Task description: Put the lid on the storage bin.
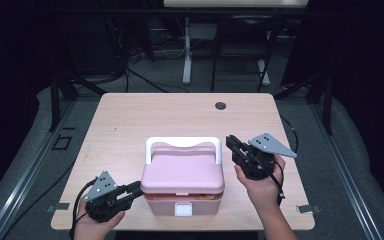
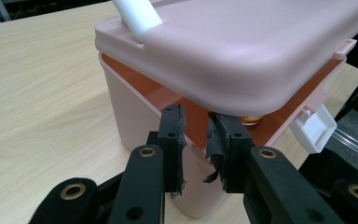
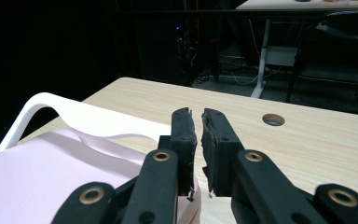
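Observation:
A pink lunch box (image 1: 182, 175) with a white handle (image 1: 182, 142) stands near the front middle of the table. Its lid (image 2: 242, 46) sits ajar, lifted off the orange rim (image 2: 144, 88) on the near side. A white latch (image 2: 314, 128) hangs loose at the front. My left gripper (image 1: 139, 189) points at the box's left side; its jaws stand a little apart with nothing between them, tips (image 2: 196, 116) just under the lid's edge. Right of the box, my right gripper (image 1: 230, 141) points toward the handle's right end (image 3: 74, 116), its jaws (image 3: 196, 114) together and empty.
The wooden table (image 1: 180, 115) has a round cable hole (image 1: 220, 105) at the back right. Behind the table stand desk legs and cables on the dark floor. Tape marks sit at the table's two front corners.

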Available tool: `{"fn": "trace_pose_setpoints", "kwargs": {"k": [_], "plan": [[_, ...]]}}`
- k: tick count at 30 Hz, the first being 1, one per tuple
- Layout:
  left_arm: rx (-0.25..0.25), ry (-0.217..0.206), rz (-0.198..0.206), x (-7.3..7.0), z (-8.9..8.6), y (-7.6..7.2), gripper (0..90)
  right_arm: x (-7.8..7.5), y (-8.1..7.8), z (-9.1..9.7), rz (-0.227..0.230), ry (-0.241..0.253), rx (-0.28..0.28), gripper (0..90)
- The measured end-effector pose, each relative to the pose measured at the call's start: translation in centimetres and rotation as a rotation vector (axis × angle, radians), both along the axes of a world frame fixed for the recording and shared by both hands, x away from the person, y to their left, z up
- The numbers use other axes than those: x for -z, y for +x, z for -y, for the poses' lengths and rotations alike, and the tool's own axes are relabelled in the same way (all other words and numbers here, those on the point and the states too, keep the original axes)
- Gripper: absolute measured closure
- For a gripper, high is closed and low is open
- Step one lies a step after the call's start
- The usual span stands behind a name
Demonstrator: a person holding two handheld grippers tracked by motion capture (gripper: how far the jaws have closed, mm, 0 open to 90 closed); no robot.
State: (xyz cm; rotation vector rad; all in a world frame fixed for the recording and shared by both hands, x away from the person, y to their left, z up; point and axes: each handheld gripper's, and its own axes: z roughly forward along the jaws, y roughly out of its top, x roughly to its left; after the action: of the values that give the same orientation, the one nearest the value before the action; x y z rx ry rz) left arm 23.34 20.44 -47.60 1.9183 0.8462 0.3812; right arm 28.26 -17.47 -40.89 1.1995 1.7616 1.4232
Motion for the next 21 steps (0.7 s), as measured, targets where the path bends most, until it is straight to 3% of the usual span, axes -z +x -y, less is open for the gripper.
{"fn": "trace_pose_setpoints", "kwargs": {"k": [21], "plan": [[0.000, 0.000, -0.012, 0.50, -0.17, -0.41, 75.7, 0.14, 0.01, -0.20, 0.002, -0.003, -0.004, 82.6]]}}
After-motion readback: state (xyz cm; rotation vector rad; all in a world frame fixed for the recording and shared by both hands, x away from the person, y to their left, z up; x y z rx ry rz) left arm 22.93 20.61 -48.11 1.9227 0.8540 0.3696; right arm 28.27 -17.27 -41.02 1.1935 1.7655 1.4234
